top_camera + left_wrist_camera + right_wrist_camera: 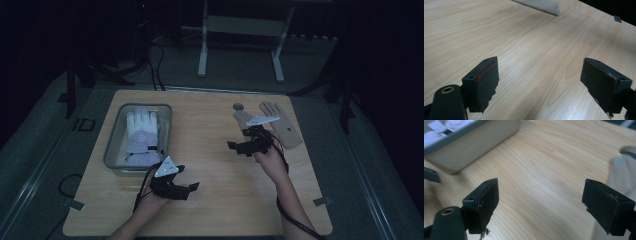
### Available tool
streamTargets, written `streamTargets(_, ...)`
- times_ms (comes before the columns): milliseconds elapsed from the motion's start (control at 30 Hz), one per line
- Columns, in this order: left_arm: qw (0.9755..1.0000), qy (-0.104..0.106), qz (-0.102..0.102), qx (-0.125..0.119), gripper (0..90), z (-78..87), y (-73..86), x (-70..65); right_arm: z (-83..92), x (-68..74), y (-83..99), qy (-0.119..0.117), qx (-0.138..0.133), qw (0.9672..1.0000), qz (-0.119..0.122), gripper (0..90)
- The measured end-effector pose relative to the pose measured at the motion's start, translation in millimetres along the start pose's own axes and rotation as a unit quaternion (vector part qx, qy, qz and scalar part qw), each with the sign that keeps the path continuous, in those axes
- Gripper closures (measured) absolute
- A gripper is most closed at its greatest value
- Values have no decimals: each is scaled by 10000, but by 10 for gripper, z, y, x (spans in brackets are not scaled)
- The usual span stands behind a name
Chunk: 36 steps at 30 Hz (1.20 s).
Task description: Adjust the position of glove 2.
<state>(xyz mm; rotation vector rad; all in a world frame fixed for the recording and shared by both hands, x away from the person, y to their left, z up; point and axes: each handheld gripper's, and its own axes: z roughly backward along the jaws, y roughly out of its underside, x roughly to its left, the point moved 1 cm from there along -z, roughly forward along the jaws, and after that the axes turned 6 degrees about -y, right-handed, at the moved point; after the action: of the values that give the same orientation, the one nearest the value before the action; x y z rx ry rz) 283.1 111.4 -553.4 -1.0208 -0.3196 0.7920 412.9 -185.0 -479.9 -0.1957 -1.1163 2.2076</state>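
Two gloves: the tan glove (280,125) lies flat on the table (215,200) touching the right gripper (239,146), whose jaws gape empty; a white glove (142,137) sits in the grey bin (111,150), beside the left gripper (192,189), wide open, empty

Very dim up top in the high view: the wooden table (215,200) barely glows, and the surroundings sink into near black. Both gripper views are far brighter, evenly lit, with soft shadows. The right gripper view smears at its edges, the grey bin (474,142) blurred; the left gripper view stays sharp.
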Motion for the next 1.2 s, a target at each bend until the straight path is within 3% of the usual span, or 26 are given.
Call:
streamTargets(133,10000,-68,-30,-27,157,-3,58,0,28,-138,116,100,79,9998,-183,114)
streamTargets(367,9998,-145,-65,-74,145,-1,123,6,70,-392,242,485,77,9984,-286,138)
streamTargets(433,9993,-351,-61,-98,110,3,144,4,86,-483,258,700,83,9972,-266,209)
streamTargets(500,9991,-394,-136,-85,95,5,164,-2,100,-578,267,877,127,9958,-210,264)
streamTargets(567,9992,-377,-141,-38,61,-5,173,-20,97,-669,274,965,141,9949,-247,349)
streamTargets(700,9993,-306,-185,-76,19,-11,179,-50,45,-821,284,1094,219,9930,-394,407)
streamTargets(800,9996,-225,-100,-121,19,-11,178,-49,-19,-911,288,1151,280,9920,-436,407)
streamTargets(933,9997,-159,-133,-108,19,-33,192,-68,-128,-1017,289,1264,336,9897,-589,391)
streamTargets(1200,9996,-118,-212,-112,20,-72,214,-101,-322,-1145,267,1475,516,9855,-657,337)
